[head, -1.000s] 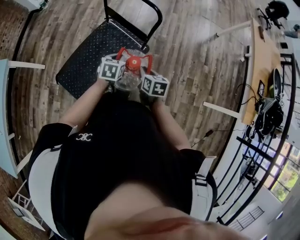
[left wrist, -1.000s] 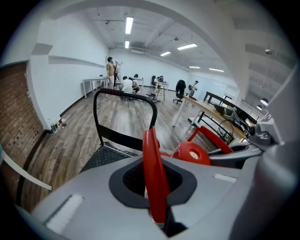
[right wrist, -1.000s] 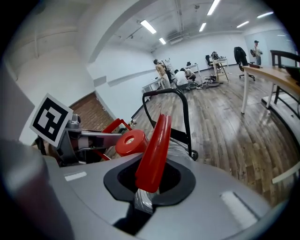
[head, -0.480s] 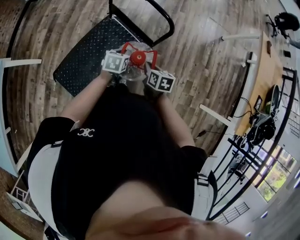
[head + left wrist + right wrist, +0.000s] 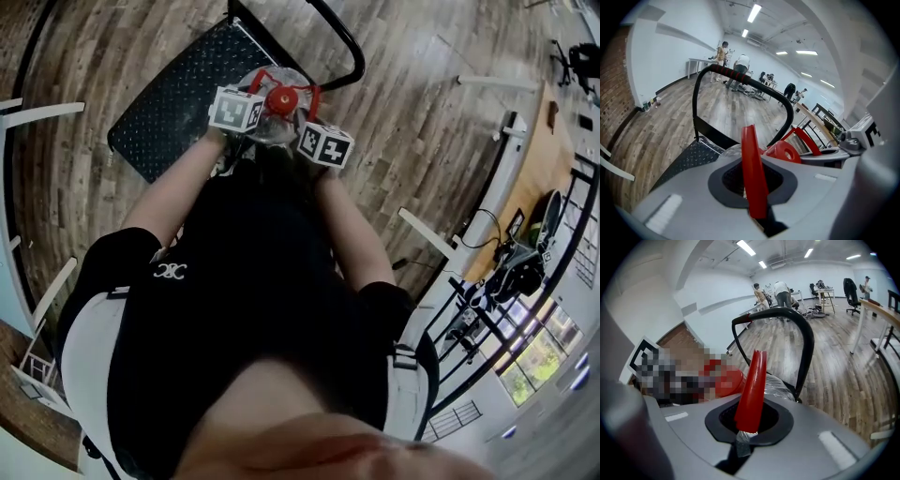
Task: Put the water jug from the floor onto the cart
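Note:
The clear water jug (image 5: 277, 125) with a red cap (image 5: 278, 99) hangs over the near end of the cart's black studded deck (image 5: 173, 98). Two red handle straps rise from its neck. My left gripper (image 5: 251, 97) pinches one strap (image 5: 752, 173), and its jaws are opening with the strap still between them. My right gripper (image 5: 306, 118) is shut on the other strap (image 5: 751, 394). In the left gripper view the cap (image 5: 783, 151) sits just beyond the jaws, in front of the cart's black push handle (image 5: 740, 77). The jug's lower body is hidden by the grippers.
The cart's push handle (image 5: 339, 42) arches just beyond the jug. White table legs (image 5: 433, 234) and a wooden desk (image 5: 553, 117) stand at the right, another white table (image 5: 11, 117) at the left. People work at desks (image 5: 780, 294) far across the wooden floor.
Both grippers have carried the jug away from the body and downward, from beside the cart's near edge to over its deck, close to the push handle.

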Tool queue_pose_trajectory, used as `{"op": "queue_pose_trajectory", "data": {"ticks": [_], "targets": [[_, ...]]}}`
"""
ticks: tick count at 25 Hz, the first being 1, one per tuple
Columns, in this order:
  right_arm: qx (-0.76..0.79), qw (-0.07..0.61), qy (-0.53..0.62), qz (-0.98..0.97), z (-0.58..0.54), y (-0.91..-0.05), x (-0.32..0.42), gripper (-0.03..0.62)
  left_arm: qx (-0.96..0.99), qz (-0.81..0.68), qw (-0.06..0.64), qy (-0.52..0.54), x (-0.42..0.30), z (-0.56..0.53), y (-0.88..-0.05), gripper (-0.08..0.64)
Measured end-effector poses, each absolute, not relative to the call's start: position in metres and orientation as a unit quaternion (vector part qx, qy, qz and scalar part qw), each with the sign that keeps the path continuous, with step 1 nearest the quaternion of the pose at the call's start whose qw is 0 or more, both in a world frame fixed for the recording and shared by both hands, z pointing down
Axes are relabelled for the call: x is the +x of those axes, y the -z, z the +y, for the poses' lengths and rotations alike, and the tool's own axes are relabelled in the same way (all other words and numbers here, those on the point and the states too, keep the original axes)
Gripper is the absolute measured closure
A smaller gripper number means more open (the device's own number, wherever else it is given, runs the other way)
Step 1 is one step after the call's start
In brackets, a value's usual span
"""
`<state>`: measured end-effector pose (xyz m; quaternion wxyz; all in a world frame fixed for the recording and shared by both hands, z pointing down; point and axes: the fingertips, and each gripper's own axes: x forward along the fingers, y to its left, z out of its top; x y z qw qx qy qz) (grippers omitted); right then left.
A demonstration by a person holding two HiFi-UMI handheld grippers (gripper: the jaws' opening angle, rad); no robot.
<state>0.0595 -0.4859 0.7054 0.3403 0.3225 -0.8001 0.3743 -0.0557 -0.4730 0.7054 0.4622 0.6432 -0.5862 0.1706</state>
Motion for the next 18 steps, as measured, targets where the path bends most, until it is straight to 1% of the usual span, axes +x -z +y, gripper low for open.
{"op": "queue_pose_trajectory", "data": {"ticks": [8, 13, 18], "targets": [[0.297, 0.397, -0.336, -0.801, -0.507, -0.745, 0.046, 0.562, 0.621, -0.586, 0.481, -0.198, -0.064, -0.481, -0.753, 0.528], [0.274, 0.433, -0.299, -0.805, -0.516, -0.767, 0.044, 0.572, 0.608, -0.59, 0.484, -0.219, -0.065, -0.478, -0.774, 0.505], [0.255, 0.454, -0.284, -0.805, -0.518, -0.783, 0.044, 0.574, 0.589, -0.591, 0.499, -0.234, -0.061, -0.471, -0.792, 0.492]]}}
